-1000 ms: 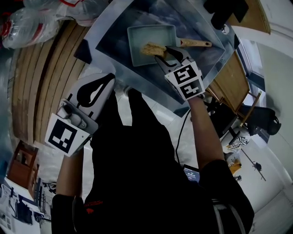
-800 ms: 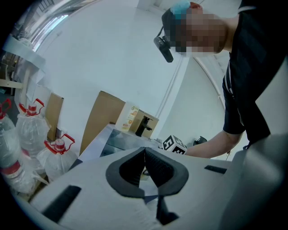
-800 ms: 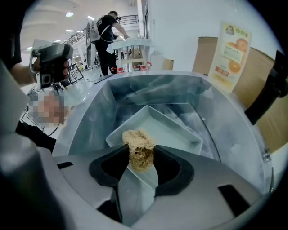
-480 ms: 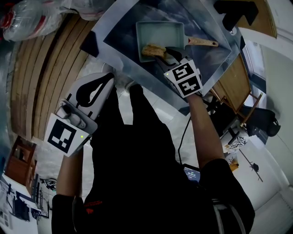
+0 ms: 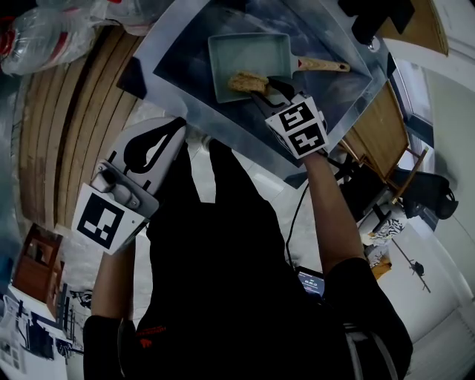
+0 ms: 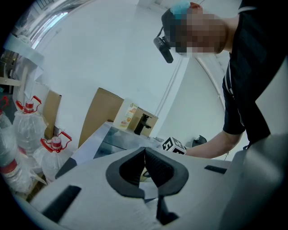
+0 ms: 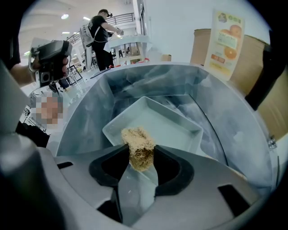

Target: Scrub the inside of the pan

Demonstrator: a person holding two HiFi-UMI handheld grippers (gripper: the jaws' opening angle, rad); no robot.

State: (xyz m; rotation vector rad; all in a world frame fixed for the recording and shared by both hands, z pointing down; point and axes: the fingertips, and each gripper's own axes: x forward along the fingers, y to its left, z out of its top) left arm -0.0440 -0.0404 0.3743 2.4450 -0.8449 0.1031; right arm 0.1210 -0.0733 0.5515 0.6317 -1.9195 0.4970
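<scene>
A pale green rectangular pan (image 5: 249,52) (image 7: 168,123) with a wooden handle (image 5: 320,66) lies in a steel sink (image 5: 185,56) (image 7: 90,117). My right gripper (image 5: 261,87) (image 7: 140,155) is shut on a tan fibrous scrubber (image 5: 247,81) (image 7: 138,147), which hangs over the pan's near rim. My left gripper (image 5: 152,152) (image 6: 145,167) is held back from the sink, above the counter edge, its jaws shut with nothing between them.
Wooden slats (image 5: 63,126) run left of the sink, with bagged plastic bottles (image 5: 44,41) (image 6: 27,134) beyond. A black faucet (image 5: 375,18) (image 6: 143,124) stands at the sink's far side, next to cardboard boxes (image 6: 132,117) (image 7: 225,45). People stand in the background (image 7: 101,36).
The right gripper with the scrubber has stayed at the pan's near rim, shifting slightly; the head view has swayed. The left gripper has not moved.
</scene>
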